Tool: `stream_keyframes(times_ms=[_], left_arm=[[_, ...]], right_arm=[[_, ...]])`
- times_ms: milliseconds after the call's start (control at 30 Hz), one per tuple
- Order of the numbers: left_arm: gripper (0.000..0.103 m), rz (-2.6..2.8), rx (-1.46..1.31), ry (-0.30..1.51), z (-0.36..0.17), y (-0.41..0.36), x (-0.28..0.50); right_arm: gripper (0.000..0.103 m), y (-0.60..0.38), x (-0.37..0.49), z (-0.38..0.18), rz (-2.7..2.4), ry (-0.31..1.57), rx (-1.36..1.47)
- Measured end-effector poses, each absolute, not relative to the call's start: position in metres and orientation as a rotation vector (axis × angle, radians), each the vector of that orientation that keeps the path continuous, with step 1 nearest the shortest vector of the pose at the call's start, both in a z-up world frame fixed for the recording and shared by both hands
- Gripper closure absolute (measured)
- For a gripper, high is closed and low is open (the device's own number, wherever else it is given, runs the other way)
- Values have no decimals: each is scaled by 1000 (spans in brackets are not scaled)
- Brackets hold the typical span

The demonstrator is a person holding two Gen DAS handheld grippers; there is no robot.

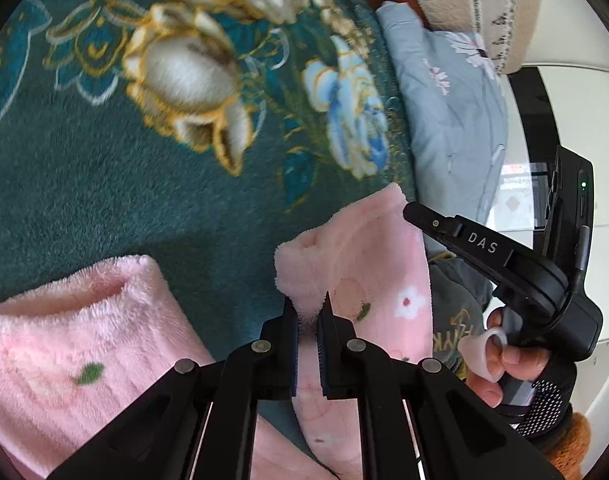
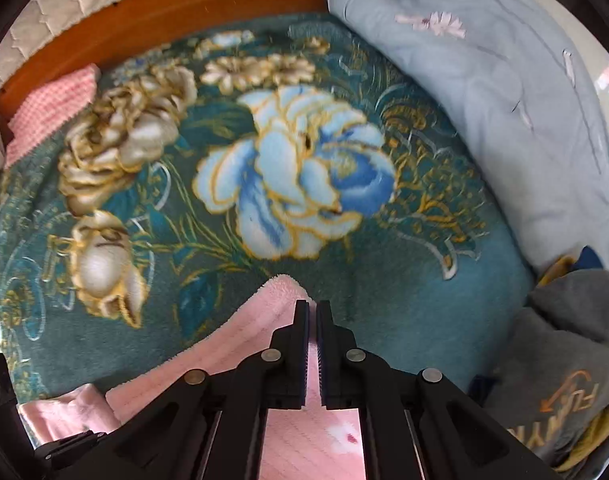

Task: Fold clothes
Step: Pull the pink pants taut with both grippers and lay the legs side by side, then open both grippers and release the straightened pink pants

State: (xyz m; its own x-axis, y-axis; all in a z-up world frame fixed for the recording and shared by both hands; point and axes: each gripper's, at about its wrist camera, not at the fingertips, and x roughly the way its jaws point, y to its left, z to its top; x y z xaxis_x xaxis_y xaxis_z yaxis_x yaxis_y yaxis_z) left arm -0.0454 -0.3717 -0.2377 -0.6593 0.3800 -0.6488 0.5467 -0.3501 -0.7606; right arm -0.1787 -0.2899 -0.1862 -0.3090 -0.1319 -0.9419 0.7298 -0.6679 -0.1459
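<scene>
- Over the bed's green floral blanket [image 2: 384, 288], my left tool [image 1: 307, 312] is pinched narrow on a cuff of the pink fleece garment [image 1: 368, 264].
- My right tool [image 2: 311, 320] is nipped tight on another pink edge [image 2: 280, 292]; in the left view it sits just right of that leg [image 1: 424, 220].
- The second pink leg [image 1: 76, 320] lies to my left on the blanket, so I judge the fold must travel leftward, the held leg's length carried across onto it.

Teal floral blanket [image 2: 384, 300], wood bedframe [image 2: 184, 16].
</scene>
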Motion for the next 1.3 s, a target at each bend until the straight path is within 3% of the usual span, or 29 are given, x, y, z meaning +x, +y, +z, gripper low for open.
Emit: stream_keyframes(times_ms=[400, 467, 500, 533, 667, 933, 1067, 1300], left_arm=[[94, -2095, 1311, 1735, -253, -369, -50], [87, -2098, 1307, 1748, -251, -369, -47], [84, -2102, 1306, 1769, -250, -370, -46], [75, -2106, 1305, 1790, -248, -372, -44], [60, -2143, 1274, 1805, -232, -377, -32], [57, -2296, 1308, 1550, -168, -370, -11], [54, -2412, 1310, 1371, -133, -356, 4], [53, -2464, 1295, 1332, -115, -331, 33]], right_arm=[[95, -289, -188, -226, -2052, 848, 1487], [75, -287, -187, -222, -2073, 859, 1483], [54, -285, -186, -218, -2086, 866, 1478], [49, -282, -185, -212, -2106, 855, 1461], [49, -265, -179, -171, -2149, 811, 1396], [49, -167, -165, -53, -2262, 611, 1258], [48, -63, -151, 9, -2345, 467, 1202], [46, 184, -105, 54, -2613, 131, 1258]])
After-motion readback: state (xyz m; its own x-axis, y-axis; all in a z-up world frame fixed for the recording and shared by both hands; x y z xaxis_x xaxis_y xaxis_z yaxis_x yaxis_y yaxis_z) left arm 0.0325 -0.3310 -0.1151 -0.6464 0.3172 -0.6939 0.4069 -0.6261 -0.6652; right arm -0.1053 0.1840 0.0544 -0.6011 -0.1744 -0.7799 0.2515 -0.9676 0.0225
